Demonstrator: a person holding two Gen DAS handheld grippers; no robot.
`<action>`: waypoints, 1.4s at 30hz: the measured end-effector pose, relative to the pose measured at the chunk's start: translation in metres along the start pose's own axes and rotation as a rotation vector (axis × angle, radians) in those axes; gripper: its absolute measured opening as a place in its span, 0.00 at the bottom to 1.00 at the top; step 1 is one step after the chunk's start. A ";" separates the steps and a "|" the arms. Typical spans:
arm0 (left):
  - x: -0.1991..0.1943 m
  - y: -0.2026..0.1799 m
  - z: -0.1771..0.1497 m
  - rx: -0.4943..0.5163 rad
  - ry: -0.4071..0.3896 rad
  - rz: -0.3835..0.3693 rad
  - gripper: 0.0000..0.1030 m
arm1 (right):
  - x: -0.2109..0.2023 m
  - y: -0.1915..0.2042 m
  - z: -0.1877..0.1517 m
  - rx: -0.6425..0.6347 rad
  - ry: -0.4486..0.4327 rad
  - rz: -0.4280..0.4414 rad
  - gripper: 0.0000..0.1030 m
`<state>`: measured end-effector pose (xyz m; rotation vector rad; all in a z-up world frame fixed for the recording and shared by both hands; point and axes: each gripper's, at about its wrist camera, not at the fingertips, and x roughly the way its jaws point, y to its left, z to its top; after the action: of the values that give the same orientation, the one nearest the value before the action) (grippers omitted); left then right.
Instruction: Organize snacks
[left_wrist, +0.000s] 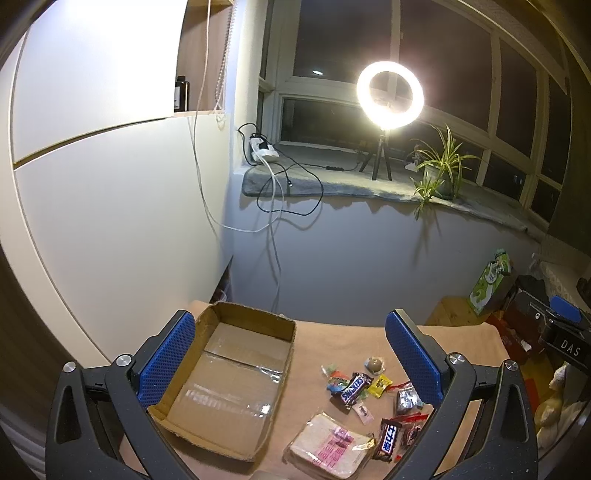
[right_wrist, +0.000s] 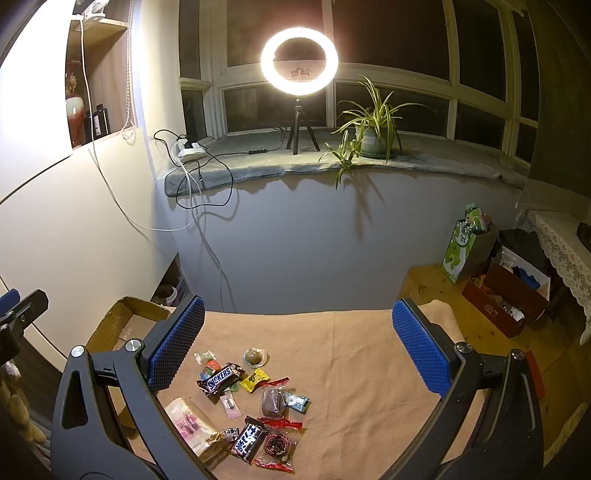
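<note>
Left wrist: our left claw (left_wrist: 291, 354) spread wide, empty | right claw (right_wrist: 299, 345) likewise | snacks (right_wrist: 251, 402) piled on tan-clothed surface (right_wrist: 362, 354), right of empty cardboard box (left_wrist: 229, 376) | ring light (right_wrist: 299, 61) on windowsill

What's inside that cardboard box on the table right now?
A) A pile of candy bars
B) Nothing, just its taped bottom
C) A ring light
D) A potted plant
B: the cardboard box shows only its bare taped bottom, while the snacks lie on the cloth beside it.
</note>
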<state>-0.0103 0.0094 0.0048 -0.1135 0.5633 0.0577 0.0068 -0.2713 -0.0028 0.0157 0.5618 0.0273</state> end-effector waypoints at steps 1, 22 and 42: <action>0.000 0.000 0.000 0.001 0.000 -0.001 0.99 | 0.000 0.000 0.000 0.000 0.000 0.000 1.00; 0.009 -0.009 0.001 0.021 0.011 0.003 0.99 | 0.008 0.000 -0.008 0.007 0.017 0.008 1.00; 0.025 -0.014 -0.014 0.050 0.098 0.000 0.99 | 0.032 0.004 -0.011 -0.010 0.106 0.063 1.00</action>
<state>0.0046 -0.0055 -0.0190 -0.0674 0.6620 0.0383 0.0276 -0.2660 -0.0289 0.0223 0.6671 0.0922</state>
